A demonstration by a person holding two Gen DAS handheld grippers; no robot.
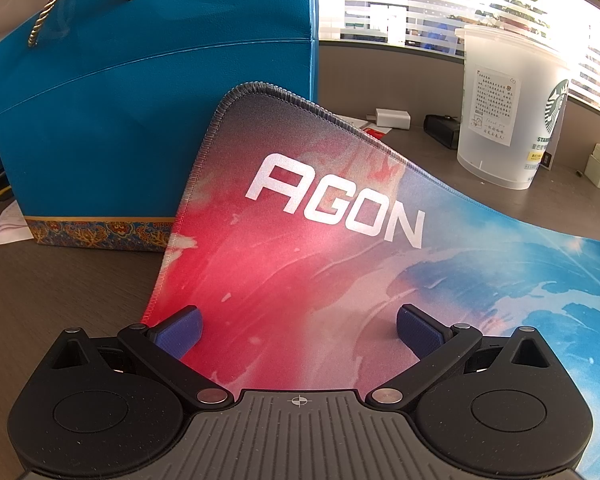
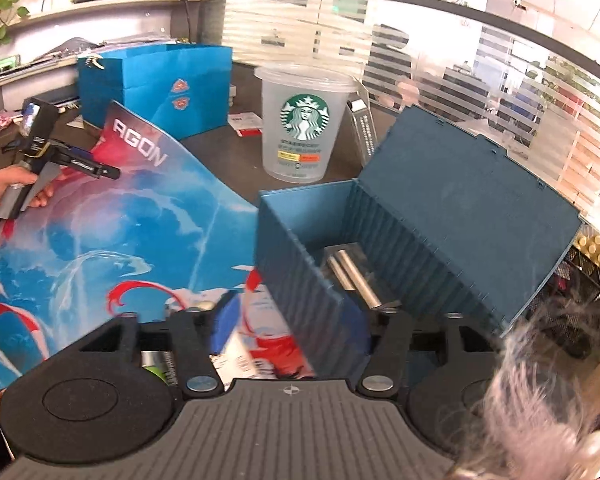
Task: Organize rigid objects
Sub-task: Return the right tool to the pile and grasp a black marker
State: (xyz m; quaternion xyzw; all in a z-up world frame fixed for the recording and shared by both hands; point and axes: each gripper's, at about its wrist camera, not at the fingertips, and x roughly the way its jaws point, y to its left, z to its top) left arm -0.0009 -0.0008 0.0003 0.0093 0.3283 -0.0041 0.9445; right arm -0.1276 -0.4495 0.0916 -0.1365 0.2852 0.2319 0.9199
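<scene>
Since the lid of the box stands open and metal rods already lie inside, just ahead of the right gripper, the step in hand is judged to be a drop-off into the box. The right fingers are spread, with nothing seen pressed between them; only one blue pad is clear. A straight withdrawal is advised, so the near wall is not knocked. The left gripper is released above the mat, nothing grasped. The cup stands beyond the box.
</scene>
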